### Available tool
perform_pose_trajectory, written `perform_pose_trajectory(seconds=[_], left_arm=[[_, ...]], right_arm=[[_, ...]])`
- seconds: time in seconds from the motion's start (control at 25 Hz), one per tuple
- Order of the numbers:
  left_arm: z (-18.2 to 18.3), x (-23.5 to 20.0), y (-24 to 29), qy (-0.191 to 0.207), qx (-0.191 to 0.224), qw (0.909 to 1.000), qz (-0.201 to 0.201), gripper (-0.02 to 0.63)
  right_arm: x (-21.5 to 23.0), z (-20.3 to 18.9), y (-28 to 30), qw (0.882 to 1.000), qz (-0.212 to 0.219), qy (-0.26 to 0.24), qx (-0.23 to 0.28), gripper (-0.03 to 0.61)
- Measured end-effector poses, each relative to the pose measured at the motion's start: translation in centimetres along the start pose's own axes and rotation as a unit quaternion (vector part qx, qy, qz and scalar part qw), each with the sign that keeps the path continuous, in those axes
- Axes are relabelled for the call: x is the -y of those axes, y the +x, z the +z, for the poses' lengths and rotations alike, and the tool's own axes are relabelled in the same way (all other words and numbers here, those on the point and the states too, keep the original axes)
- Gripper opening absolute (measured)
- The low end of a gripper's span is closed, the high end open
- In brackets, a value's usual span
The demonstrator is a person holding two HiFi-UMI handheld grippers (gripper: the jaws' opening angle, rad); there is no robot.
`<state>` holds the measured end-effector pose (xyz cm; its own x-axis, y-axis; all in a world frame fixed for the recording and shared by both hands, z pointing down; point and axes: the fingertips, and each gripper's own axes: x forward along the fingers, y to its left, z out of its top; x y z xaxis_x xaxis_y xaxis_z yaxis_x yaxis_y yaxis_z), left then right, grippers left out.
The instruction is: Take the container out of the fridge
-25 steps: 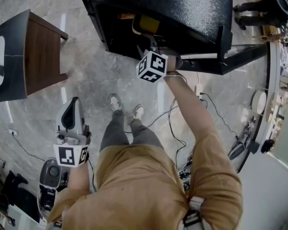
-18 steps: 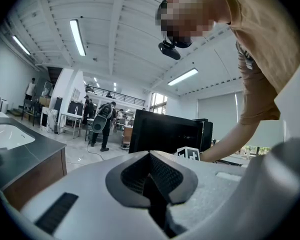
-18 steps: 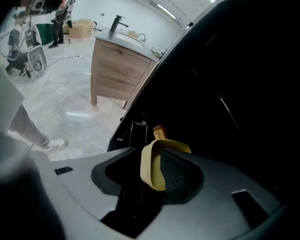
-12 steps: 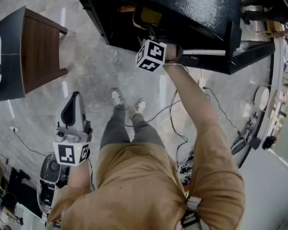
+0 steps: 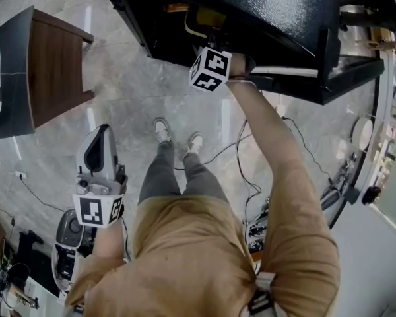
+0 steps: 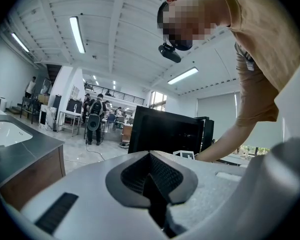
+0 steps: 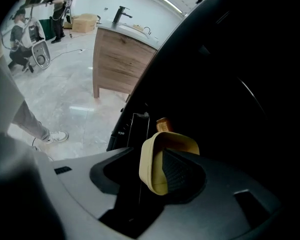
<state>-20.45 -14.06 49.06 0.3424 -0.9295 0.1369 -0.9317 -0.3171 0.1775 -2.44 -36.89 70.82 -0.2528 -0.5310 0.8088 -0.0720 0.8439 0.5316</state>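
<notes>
Your right gripper (image 7: 149,181) jaws, just widened, straddle the yellow container (image 7: 172,140) wall in the fridge (image 5: 264,12); orange item (image 7: 162,124) behind. Your left gripper (image 6: 152,184) jaws: pressed together.

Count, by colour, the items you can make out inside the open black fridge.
Yellow: 1, the pale yellow plastic container
Orange: 1, the small orange item
Total: 2 inside the black fridge

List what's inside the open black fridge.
A yellow container sits near the front of the fridge, with something small and orange behind it. The rest of the interior is too dark, and the container's contents are hidden.
</notes>
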Motion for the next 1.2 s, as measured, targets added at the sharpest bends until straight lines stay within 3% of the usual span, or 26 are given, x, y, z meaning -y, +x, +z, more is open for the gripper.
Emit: perform_pose_trajectory(seconds=[0.56,1.2], left_arm=[[-1.2,-0.6,0.4,-0.009,-0.008,0.9999,0.007,0.000],[-1.5,-1.0,0.7,-0.014,-0.008,0.9998,0.010,0.000]], right_arm=[[-0.3,-0.8,2.8,1.000,0.014,-0.018,-0.020,0.169],[-0.5,-1.0,3.9,0.999,0.026,-0.021,-0.033,0.074]])
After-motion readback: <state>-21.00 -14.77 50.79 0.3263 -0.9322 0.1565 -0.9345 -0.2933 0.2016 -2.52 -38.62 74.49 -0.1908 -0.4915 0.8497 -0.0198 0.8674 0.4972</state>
